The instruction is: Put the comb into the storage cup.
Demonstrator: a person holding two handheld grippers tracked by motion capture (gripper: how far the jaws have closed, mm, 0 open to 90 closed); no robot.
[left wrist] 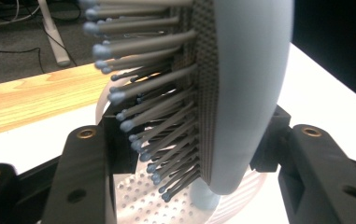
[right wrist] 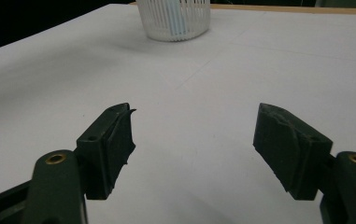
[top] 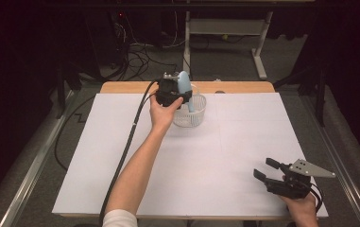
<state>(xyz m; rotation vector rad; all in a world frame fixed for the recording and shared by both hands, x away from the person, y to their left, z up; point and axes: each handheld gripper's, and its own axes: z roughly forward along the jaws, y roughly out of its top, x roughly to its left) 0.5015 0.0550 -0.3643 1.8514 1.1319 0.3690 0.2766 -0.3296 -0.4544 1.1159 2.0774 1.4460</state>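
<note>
We see a white table (top: 244,156) filling the high view. At its upper centre sits a white basket (top: 192,112); our left gripper (top: 172,92) holds a pale blue hairbrush (top: 184,85) clamped upright, handle already inside, release remaining. Lower right, our right gripper (top: 268,170) rests, jaws apart, empty. The basket's bottom is mostly hidden.

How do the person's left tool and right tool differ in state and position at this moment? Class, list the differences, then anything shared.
1. The left tool is shut on the blue hairbrush; the right tool is open, holding nothing.
2. The left tool is raised over the white basket at the table's far side; the right tool sits low near the near right corner.
Shared: both are black, two-jawed and hand-held.
</note>
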